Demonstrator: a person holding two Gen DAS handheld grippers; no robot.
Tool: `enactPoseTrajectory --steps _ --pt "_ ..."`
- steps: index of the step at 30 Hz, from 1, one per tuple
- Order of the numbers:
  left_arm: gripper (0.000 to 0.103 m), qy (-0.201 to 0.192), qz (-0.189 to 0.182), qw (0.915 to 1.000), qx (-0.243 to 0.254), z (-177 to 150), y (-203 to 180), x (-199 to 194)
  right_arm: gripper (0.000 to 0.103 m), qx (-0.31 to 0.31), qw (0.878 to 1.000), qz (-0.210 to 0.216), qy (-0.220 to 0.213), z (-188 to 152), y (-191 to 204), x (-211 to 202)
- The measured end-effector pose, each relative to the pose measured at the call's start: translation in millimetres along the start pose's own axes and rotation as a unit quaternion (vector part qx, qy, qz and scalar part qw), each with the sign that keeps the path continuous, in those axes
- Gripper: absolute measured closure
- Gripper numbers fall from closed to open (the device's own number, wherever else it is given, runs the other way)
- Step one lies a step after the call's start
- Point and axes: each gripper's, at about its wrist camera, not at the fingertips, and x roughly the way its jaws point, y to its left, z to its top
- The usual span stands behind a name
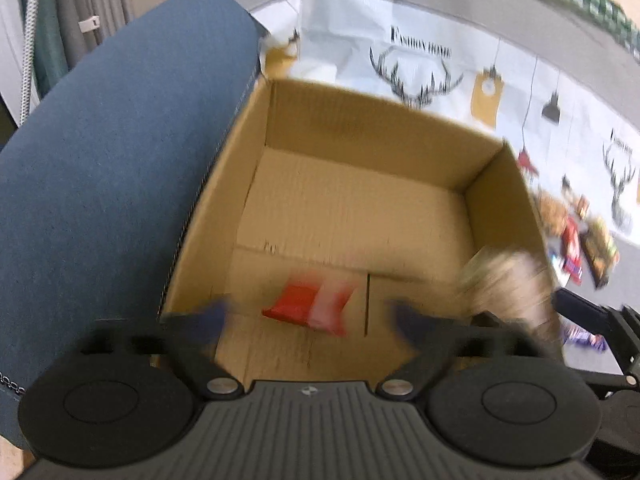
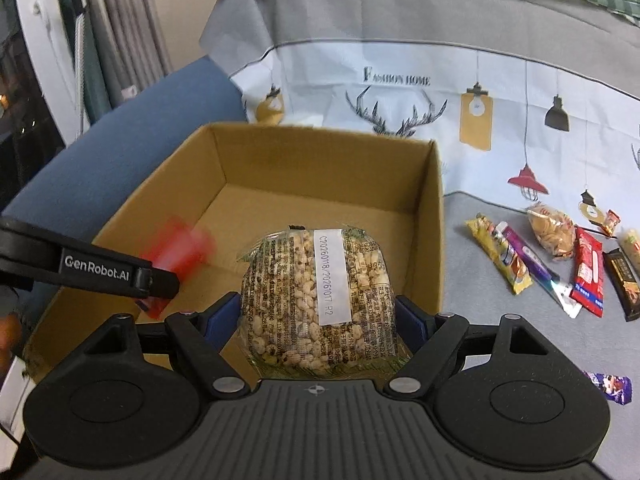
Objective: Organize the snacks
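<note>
Cardboard box (image 1: pixel 372 128), blurred red packet (image 1: pixel 310 306) inside

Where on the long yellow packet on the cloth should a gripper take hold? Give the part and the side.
Take the yellow packet across its narrow width near mid-length, coming down from above. It lies flat and slanted on the cloth, left edge free; the purple packet lies close along its right, so ease that finger in.
</note>
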Motion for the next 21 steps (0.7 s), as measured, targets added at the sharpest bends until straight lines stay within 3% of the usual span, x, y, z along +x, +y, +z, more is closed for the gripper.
enactPoseTrajectory --steps 2,5,10,14,21 --pt "0.000 -0.016 -0.007 0.9998 -0.014 -1 5 -10 0.003 0.003 1.000 -0.008 -0.022 5 -1 -8" --pt "0.000 -0.003 0.003 0.9998 -0.019 -8 11 -24 0.001 -0.009 0.999 -0.005 -0.041 5 -1 -24" --pt "0.000 0.007 0.037 0.9989 -0.029 -52 17 -56 0.001 -0.014 1.000 0.007 -0.008 -20 -1 -61" --pt "0.000 0.011 0.036 0.9987 -0.034 -94 12 -84 0.001 -0.013 1.000 0.009 0.005 -52 4 -102" --pt "0.000 -0.014 0.031 0.9990 -0.028 -135 -8 -120 0.001 -0.031 0.999 0.005 -0.037 -76 12 -161"
